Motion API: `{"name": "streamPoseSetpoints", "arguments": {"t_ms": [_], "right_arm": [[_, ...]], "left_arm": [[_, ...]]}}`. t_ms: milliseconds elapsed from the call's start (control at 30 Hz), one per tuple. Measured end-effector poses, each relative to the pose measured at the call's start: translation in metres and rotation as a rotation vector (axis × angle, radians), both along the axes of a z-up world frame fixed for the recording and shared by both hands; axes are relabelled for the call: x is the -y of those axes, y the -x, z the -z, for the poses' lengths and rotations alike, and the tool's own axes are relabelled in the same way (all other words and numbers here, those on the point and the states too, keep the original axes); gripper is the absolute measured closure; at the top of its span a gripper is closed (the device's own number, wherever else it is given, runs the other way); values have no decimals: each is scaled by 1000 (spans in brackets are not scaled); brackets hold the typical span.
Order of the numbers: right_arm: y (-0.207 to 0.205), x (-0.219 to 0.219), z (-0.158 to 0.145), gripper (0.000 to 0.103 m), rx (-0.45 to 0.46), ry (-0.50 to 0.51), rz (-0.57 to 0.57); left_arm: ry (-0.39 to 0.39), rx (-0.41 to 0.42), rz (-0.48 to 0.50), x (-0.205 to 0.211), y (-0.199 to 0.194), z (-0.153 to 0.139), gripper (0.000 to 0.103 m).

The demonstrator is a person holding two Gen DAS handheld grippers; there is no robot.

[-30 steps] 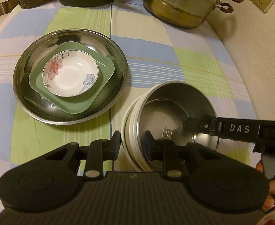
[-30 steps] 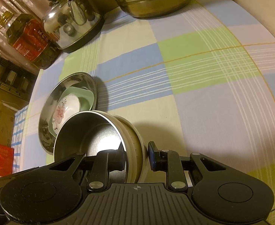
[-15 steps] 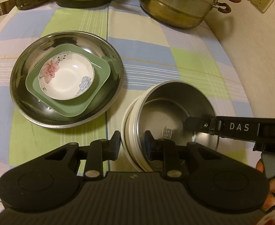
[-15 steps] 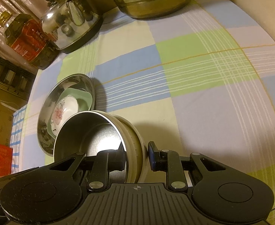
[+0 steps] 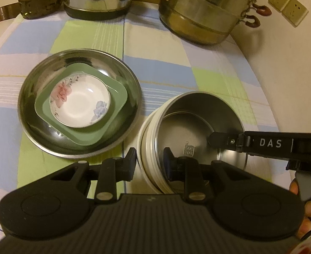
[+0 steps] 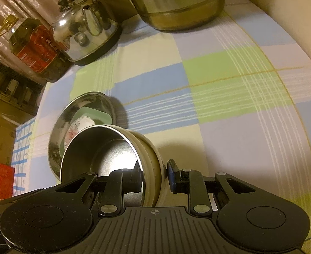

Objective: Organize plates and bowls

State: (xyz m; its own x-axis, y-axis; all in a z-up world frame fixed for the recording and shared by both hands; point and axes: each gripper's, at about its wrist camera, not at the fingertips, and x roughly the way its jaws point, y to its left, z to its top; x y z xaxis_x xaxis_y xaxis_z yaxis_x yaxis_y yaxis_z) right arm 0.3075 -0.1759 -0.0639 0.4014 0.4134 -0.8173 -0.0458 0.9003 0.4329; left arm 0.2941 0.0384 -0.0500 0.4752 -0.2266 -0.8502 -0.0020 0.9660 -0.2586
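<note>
Angling steeply downward, the left gripper (image 5: 149, 164) and right gripper (image 6: 154, 176) each clamp the wall of one steel-lined cream bowl (image 5: 199, 131), one finger inside, one outside. Beside it, one steel basin (image 5: 79, 101) holds one green square plate (image 5: 91, 135) and one floral bowl (image 5: 79, 103). "DAS" marks the right gripper; the bowl's stamp reads "SUS 304".

You're working in a home kitchen: a checked tablecloth (image 5: 197, 48), a kettle (image 6: 85, 33), a steamer pot (image 5: 206, 10), an oil bottle (image 6: 34, 48), wall sockets (image 5: 288, 8).
</note>
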Motion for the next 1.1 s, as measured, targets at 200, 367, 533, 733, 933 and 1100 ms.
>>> {"name": "streamPoseSetpoints", "arguments": {"t_ms": [200, 367, 533, 733, 933, 1100], "right_arm": [[-11, -17, -11, 79, 14, -6, -30], [-26, -40, -21, 79, 31, -13, -65], [-43, -67, -26, 79, 30, -31, -99], [-64, -96, -29, 79, 24, -38, -136], [-83, -119, -27, 79, 13, -38, -155], [-96, -131, -19, 79, -9, -27, -155]], "left_arm": [[-3, 22, -34, -18, -5, -12, 79], [-7, 43, -81, -40, -11, -23, 79], [-20, 58, -132, -64, -20, -31, 79], [-23, 60, -177, -94, -34, -35, 79], [-25, 56, -206, -113, -49, -34, 79], [-20, 28, -219, -124, -61, -24, 79]]}}
